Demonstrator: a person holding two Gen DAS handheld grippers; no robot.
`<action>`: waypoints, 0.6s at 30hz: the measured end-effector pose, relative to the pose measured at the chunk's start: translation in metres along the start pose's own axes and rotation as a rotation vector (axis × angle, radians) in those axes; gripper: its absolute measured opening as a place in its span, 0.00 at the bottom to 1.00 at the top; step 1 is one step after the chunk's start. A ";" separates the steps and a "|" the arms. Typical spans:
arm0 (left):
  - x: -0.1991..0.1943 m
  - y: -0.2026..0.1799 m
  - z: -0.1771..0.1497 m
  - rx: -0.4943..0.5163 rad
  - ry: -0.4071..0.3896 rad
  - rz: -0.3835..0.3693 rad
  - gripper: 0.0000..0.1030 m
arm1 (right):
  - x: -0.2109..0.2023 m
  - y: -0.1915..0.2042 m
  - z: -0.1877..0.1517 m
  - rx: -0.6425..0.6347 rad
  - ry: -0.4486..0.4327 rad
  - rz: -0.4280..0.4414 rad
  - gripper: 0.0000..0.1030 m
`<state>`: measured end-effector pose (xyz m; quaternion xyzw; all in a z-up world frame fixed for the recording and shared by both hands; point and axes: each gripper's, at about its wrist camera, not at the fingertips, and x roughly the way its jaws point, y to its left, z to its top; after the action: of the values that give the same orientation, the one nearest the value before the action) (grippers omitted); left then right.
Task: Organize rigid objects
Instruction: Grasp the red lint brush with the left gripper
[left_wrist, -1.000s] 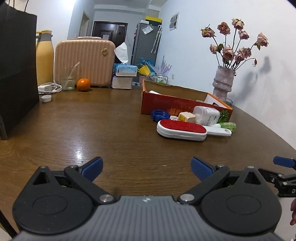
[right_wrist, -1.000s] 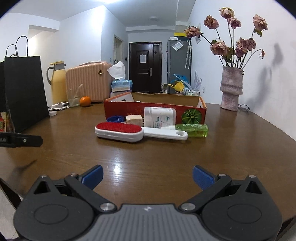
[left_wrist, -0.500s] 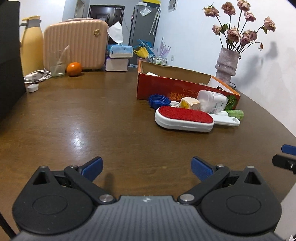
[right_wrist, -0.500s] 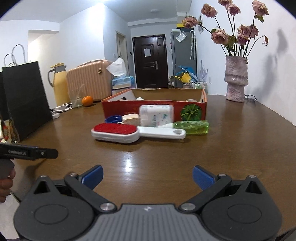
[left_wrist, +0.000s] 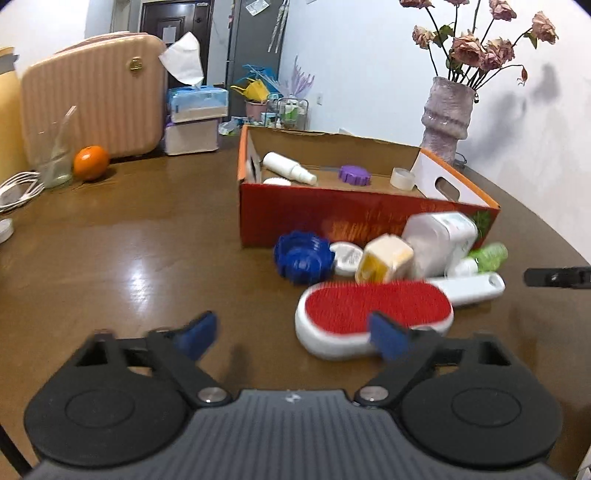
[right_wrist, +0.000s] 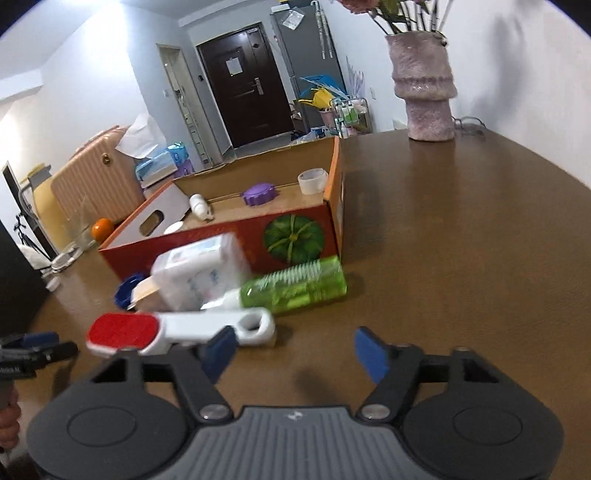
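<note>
An open orange cardboard box (left_wrist: 332, 218) (right_wrist: 236, 236) stands on the brown table and holds a white spray bottle (left_wrist: 288, 167), a purple cap (left_wrist: 354, 174) and a tape roll (left_wrist: 402, 178). In front of it lie a red-and-white lint brush (left_wrist: 376, 314) (right_wrist: 177, 328), a blue cap (left_wrist: 301, 256), a yellow-white block (left_wrist: 384, 258), a white container (left_wrist: 439, 236) (right_wrist: 199, 269) and a green bottle (right_wrist: 295, 284). My left gripper (left_wrist: 291, 332) is open just short of the brush's red head. My right gripper (right_wrist: 295, 350) is open, just short of the brush's handle end.
A pink vase with dried roses (left_wrist: 447, 114) (right_wrist: 424, 85) stands at the back right. A pink case (left_wrist: 92, 96), tissue boxes (left_wrist: 194, 114), an orange (left_wrist: 90, 157), a glass and a white cable sit at the back left. The table edge curves along the right.
Both grippers have moved forward and tilted down toward the pile, which now looks much closer; the box's inside has come into view. Both stay open.
</note>
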<state>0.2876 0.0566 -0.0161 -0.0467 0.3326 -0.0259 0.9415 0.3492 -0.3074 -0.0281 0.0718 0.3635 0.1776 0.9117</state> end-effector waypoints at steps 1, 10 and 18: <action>0.008 0.001 0.004 -0.009 0.010 -0.010 0.70 | 0.007 0.001 0.003 -0.010 0.002 -0.002 0.56; 0.018 0.006 -0.005 -0.103 -0.032 -0.163 0.43 | 0.050 0.010 0.005 -0.018 0.054 0.037 0.26; -0.007 0.003 -0.028 -0.184 -0.060 -0.153 0.44 | 0.042 0.023 -0.005 0.006 0.065 0.029 0.11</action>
<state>0.2647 0.0580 -0.0335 -0.1587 0.3009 -0.0659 0.9380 0.3675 -0.2706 -0.0525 0.0740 0.3925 0.1919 0.8965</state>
